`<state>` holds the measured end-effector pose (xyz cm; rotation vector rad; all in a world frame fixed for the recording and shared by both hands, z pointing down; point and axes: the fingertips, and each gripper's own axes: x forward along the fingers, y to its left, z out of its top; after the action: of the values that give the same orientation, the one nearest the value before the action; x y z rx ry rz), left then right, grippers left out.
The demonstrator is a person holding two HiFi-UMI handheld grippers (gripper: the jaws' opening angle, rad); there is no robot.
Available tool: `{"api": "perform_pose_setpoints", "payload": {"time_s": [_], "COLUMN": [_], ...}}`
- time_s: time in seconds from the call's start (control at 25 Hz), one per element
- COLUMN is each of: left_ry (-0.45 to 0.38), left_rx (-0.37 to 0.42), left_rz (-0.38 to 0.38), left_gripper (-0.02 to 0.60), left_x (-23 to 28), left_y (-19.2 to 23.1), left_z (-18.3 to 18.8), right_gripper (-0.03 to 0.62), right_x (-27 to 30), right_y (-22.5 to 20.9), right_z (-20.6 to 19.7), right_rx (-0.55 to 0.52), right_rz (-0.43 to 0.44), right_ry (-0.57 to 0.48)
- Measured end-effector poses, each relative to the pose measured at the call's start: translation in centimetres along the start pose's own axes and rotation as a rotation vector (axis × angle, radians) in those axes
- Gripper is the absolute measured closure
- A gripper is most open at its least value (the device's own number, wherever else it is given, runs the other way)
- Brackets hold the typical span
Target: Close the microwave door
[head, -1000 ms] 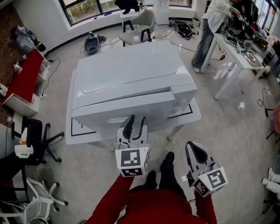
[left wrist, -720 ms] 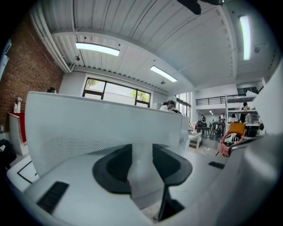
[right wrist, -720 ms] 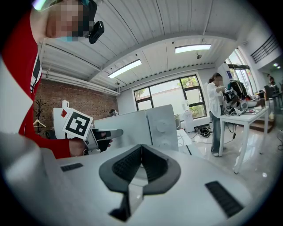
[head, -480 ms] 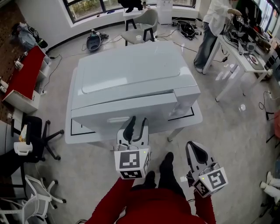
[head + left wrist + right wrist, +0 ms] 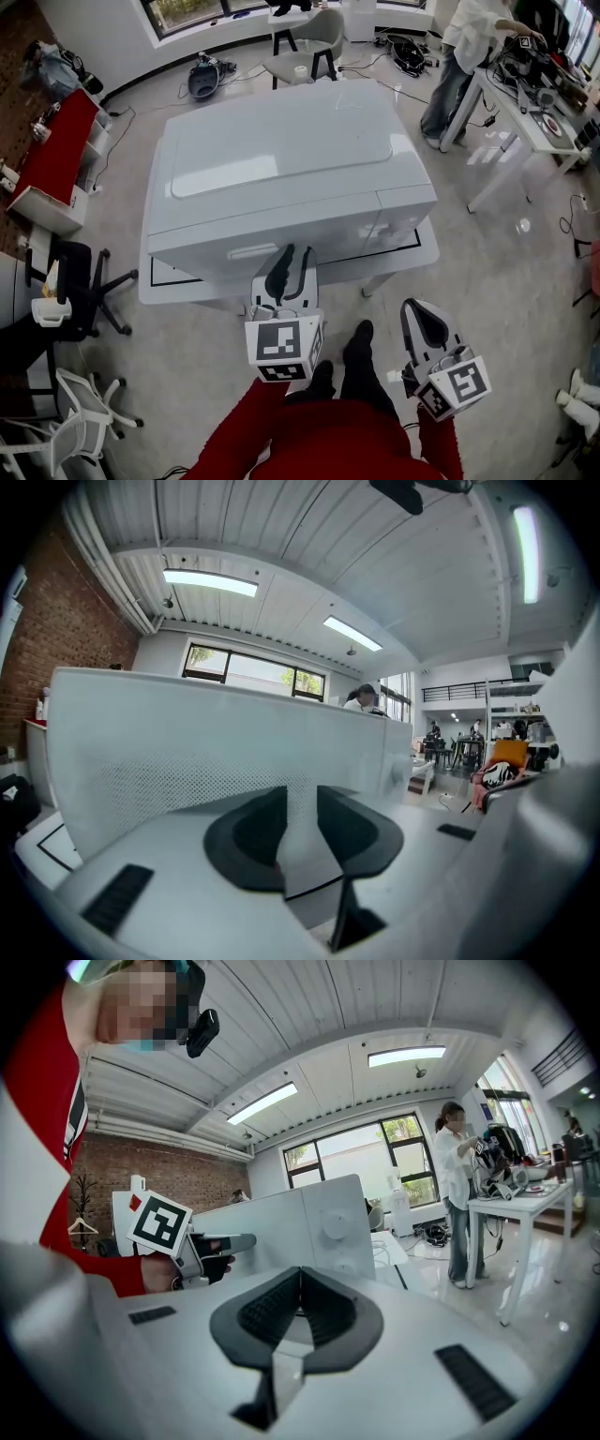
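Door [image 5: 208,255] sits flush along microwave [image 5: 281,150] front edge.

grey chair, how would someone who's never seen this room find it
Find the big white microwave on the white table mid-room. Just past its far side, by the window, stands the grey chair. Unlike the wheeled office chairs at left, it has straight dark legs.

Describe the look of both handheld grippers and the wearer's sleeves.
The left gripper and right gripper are white with black curved jaw pads; each carries a white cube with black square markers. The sleeves are red. The left jaws have just been closing, with nothing between them.
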<state>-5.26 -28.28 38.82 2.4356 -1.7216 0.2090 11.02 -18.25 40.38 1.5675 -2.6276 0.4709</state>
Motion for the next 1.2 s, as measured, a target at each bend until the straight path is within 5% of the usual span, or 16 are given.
{"api": "perform_pose_setpoints", "payload": {"time_s": [0.24, 0.4, 0.68, 1.0, 1.2], "left_ry": [0.009, 0.037, -0.101, -0.102, -0.054], "left_rx": [0.048, 0.036, 0.029, 0.098, 0.095], "left_rz": [0.005, -0.153, -0.370, -0.517, -0.527], "left_gripper": [0.469, 0.508, 0.571, 0.572, 0.572], "left_x": [0.1, 0.0, -1.8, -4.2, -4.7], "left_y": [0.1, -1.5, -4.7, -7.4, -7.9], "left_z": [-0.3, -0.3, 2.2, 1.4, 1.0], "right_gripper": [0.582, 0.582, 0.582, 0.582, 0.580], "right_x": [0.0, -0.3, -0.6, -0.5, -0.3], "right_y": [-0.2, -0.3, -0.4, 0.6, 0.7], "right_z": [0.2, 0.4, 1.4, 1.7, 1.9], "right_rx": [-0.008, -0.011, -0.038, -0.043, -0.060], "right_rz": [0.006, 0.011, 0.007, 0.026, 0.035], "right_ry": [-0.010, -0.022, -0.054, -0.070, -0.069]}}
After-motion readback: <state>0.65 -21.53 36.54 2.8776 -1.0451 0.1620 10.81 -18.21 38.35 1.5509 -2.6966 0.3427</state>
